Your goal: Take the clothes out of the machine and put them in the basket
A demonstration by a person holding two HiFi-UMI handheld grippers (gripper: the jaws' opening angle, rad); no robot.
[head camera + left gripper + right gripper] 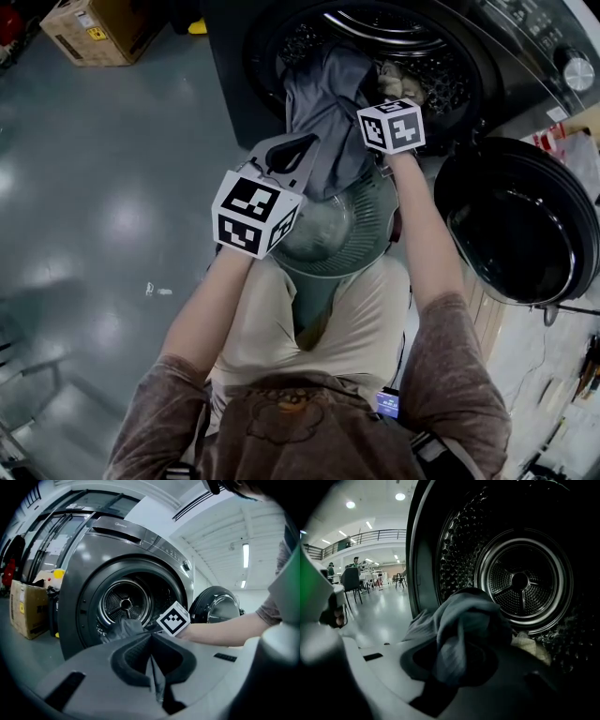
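The grey fabric garment spills from the round drum mouth of the dark front-loading machine, over its lower lip, to the pale green round basket at the person's knees. The left gripper pinches a thin fold of it. The right gripper clamps a thick bunch just inside the rim. The round black door stands open at the right, and glossy grey floor lies to the left.

The garment hangs out of the machine, with a fold between the right tool's jaws and an edge in the left tool. The basket lies under both tools. The door stands right of the right tool. A box sits on the floor, well left of the left tool.
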